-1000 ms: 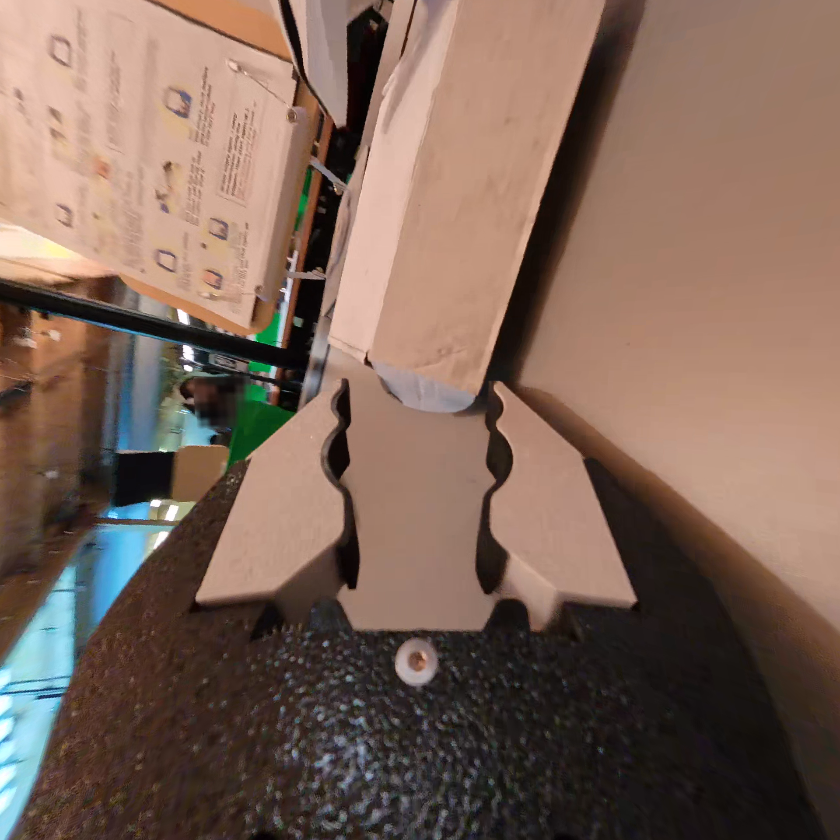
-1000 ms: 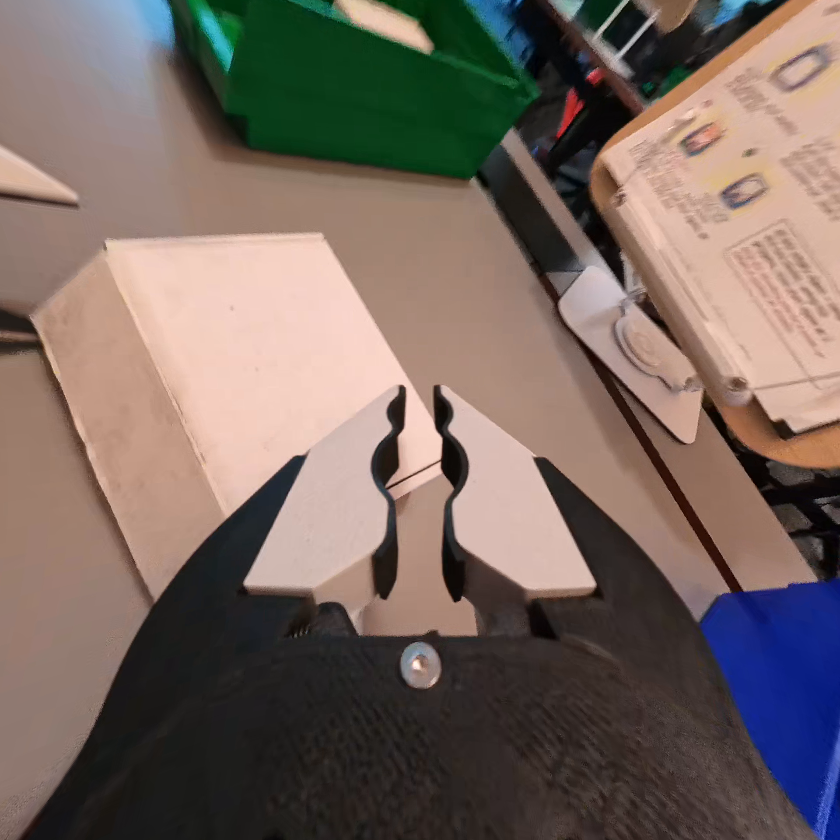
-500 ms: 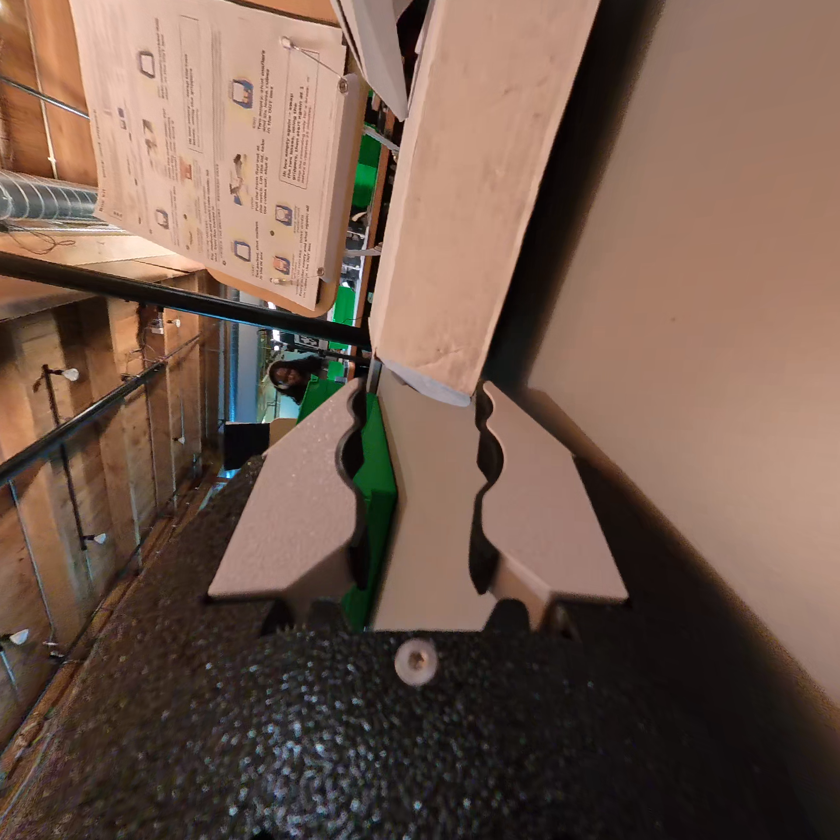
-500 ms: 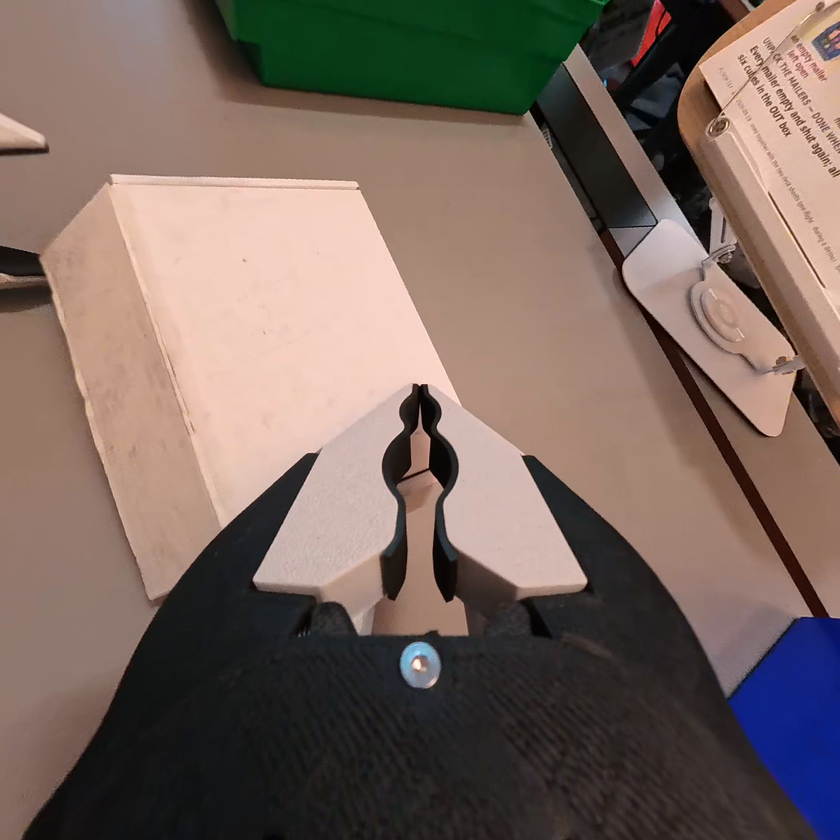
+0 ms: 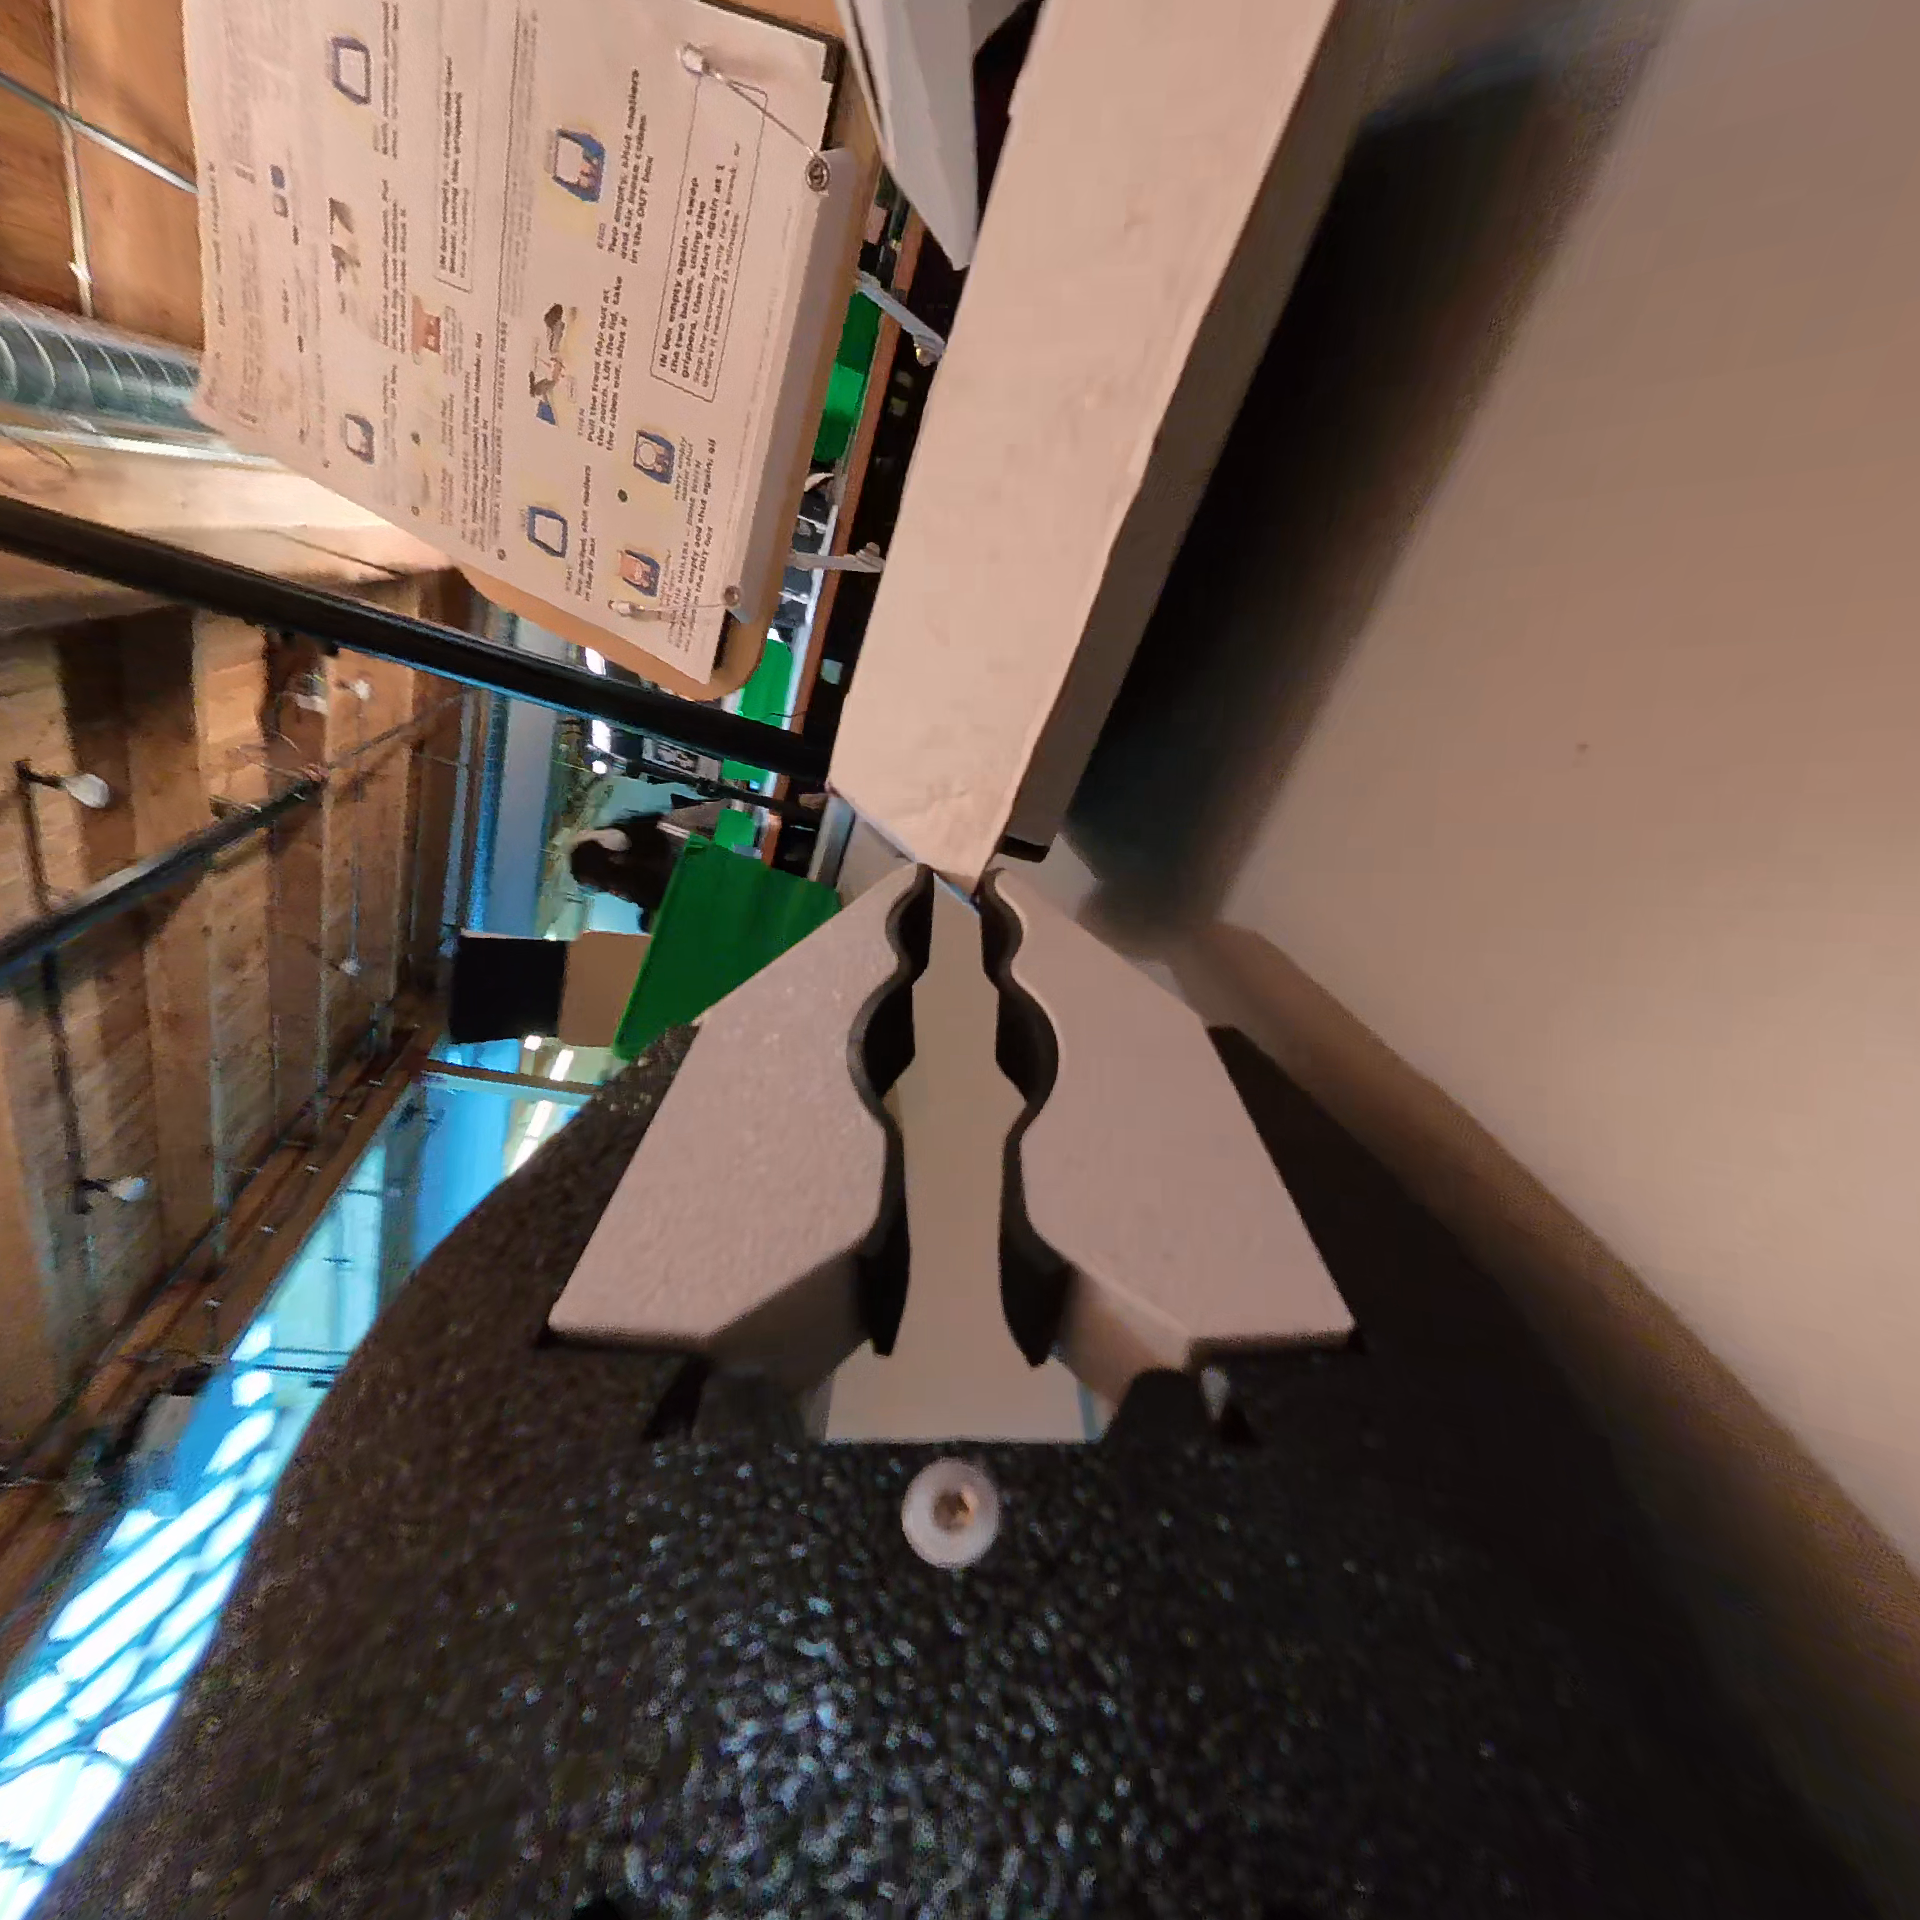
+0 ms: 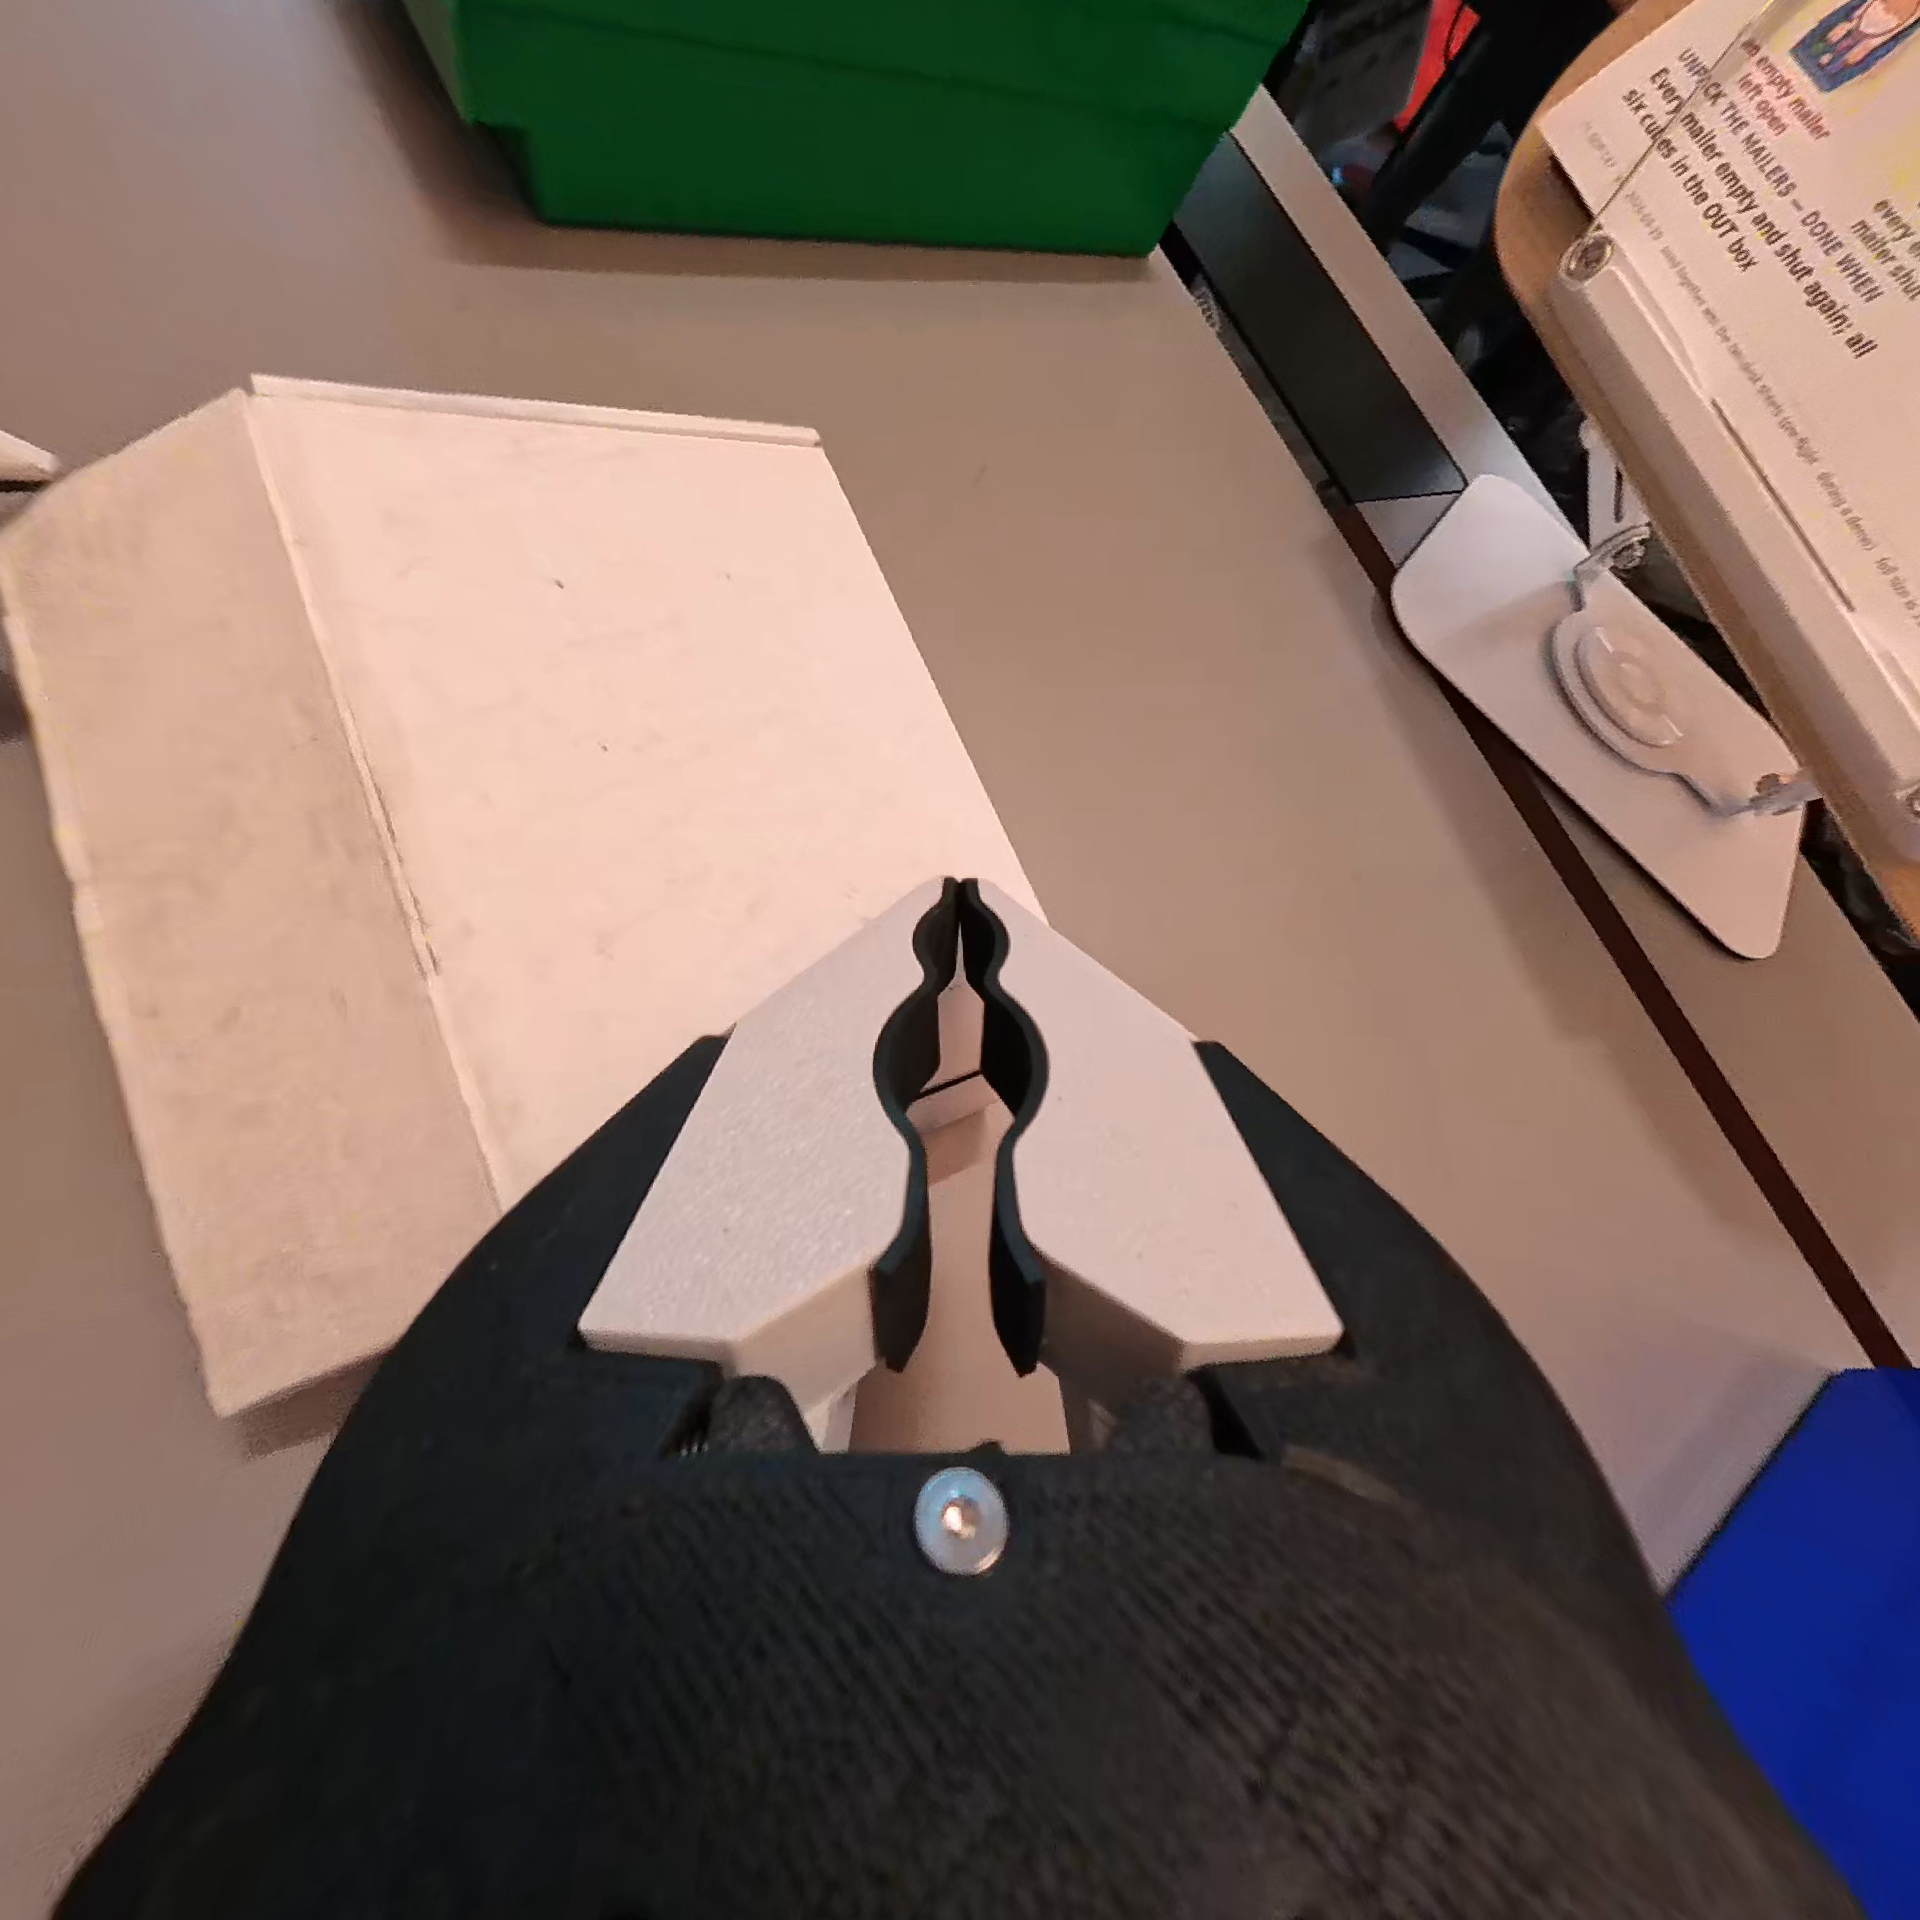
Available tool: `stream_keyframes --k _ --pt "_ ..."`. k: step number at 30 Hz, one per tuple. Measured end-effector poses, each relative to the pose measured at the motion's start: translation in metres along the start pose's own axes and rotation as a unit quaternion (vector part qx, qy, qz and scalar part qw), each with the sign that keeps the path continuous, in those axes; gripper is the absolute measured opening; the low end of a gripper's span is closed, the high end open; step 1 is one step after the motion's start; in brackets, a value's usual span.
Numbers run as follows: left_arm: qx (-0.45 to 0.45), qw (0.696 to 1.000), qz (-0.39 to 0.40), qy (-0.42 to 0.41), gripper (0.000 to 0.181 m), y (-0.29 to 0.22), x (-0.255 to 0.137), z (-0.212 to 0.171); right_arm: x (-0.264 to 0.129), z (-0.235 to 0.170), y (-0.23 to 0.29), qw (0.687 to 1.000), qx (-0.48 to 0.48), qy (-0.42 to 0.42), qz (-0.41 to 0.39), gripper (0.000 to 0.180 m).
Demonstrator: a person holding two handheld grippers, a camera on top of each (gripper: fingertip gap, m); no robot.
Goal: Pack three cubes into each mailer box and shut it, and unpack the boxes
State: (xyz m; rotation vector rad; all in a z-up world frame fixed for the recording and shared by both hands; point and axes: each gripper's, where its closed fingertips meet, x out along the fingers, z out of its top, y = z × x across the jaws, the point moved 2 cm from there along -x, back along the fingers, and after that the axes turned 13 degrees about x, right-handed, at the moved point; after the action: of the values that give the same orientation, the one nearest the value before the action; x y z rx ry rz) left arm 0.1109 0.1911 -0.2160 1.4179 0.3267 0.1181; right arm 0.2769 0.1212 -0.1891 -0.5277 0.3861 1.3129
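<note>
Presently: white mailer box (image 6: pixel 623 727), closed, flat on grey table (image 6: pixel 1143 623), at 11 o'clock of right gripper (image 6: pixel 958 896), tips pressed together, empty. Left gripper (image 5: pixel 951 894) narrowly parted at its corner. Cardboard: probably light, stiff, crushable; grasp by front flap edge.

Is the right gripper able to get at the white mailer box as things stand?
Probably yes. The right gripper hangs over the near end of the closed white mailer box, with nothing between them. Its jaws are shut, so it would need to open before gripping an edge.

Printed instruction sheet (image 6: pixel 1766 208) — clipped, wooden board (image 6: pixel 1527 208)
</note>
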Motion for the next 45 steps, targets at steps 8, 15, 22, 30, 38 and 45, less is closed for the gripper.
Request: stream_keyframes --k 8,15,22,30,38,45 --pt "-0.171 0.981 -0.088 -0.023 0.004 0.004 -0.011 0.004 -0.002 -0.001 0.006 0.998 -0.042 0.001 -0.048 0.000" --pt "-0.284 0.935 -0.199 -0.068 0.007 -0.001 -0.010 0.005 -0.002 -0.002 0.005 0.999 -0.038 -0.001 -0.038 0.000" --pt "-0.247 0.946 -0.198 -0.066 0.009 -0.003 0.000 -0.003 -0.002 -0.002 0.006 0.998 -0.055 -0.004 -0.043 0.000" --pt "-0.320 0.867 -0.341 -0.171 0.051 -0.004 -0.013 0.003 -0.001 -0.001 0.005 0.998 -0.056 -0.007 -0.041 0.000" --pt "-0.440 0.797 -0.378 -0.167 0.050 0.008 0.004 0.002 -0.002 -0.001 0.006 0.998 -0.053 -0.009 -0.041 0.000" --pt "-0.510 0.745 -0.401 -0.158 0.044 0.011 0.010 0.000 -0.001 -0.001 0.005 0.998 -0.051 -0.006 -0.043 0.000"
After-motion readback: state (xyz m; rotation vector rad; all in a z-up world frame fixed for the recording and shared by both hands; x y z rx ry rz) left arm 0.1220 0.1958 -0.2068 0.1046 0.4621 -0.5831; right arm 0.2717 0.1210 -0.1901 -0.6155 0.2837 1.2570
